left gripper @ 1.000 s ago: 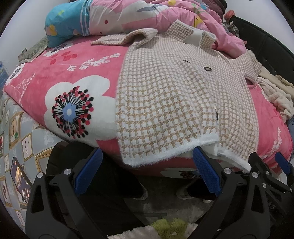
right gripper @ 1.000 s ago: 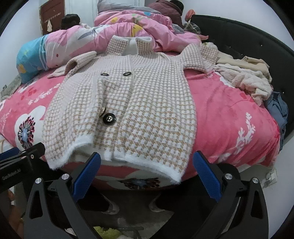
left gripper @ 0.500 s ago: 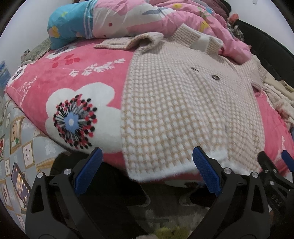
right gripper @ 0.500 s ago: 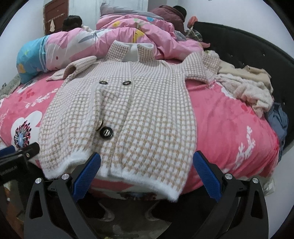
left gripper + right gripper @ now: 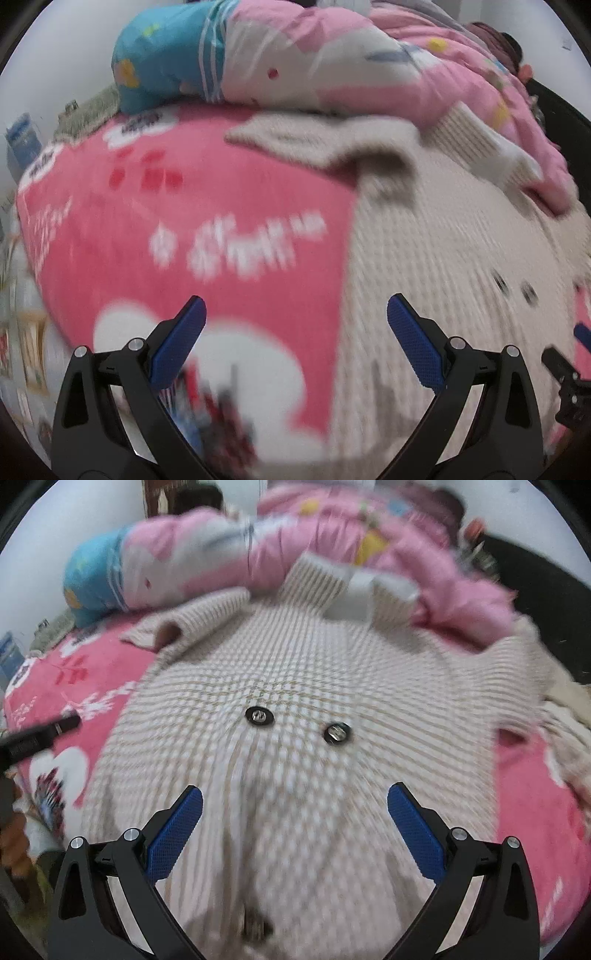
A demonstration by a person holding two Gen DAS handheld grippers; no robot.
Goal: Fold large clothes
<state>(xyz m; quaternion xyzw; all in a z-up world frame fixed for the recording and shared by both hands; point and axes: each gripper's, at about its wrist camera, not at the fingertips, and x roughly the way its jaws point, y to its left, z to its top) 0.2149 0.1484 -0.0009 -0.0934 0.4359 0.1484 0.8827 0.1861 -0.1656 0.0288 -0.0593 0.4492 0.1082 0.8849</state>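
Right wrist view looks down onto a houndstooth coat (image 5: pixel 295 686) spread flat, front up, across a pink floral blanket (image 5: pixel 66 672) on a bed. Its knit is a small beige-and-white check with a fuzzy surface. 2 dark round buttons (image 5: pixel 259 716) sit side by side near the middle of the chest, and a 3rd dark button shows blurred low on the front, near the bottom of the frame. The collar (image 5: pixel 354 579) lies at the far end, its plain white lining showing, against a heaped pink quilt (image 5: pixel 295 535). 1 sleeve (image 5: pixel 192 616) reaches out to the left over the blanket, and the other spreads to the right toward a pile of pale clothes at the edge. The right gripper (image 5: pixel 295 827) hovers over the lower front of the coat with its blue-padded fingers (image 5: pixel 173 830) spread wide and nothing between them.

Left wrist view is heavily motion-blurred. The left gripper (image 5: pixel 295 339) is also spread wide and empty, straddling the coat's left side edge (image 5: pixel 354 295): 1 finger is over bare blanket, the other over the knit. The left sleeve (image 5: pixel 314 144) lies beyond, folded loosely on the blanket beside a blue end of the quilt (image 5: pixel 159 70). Whether either gripper touches the fabric cannot be told.
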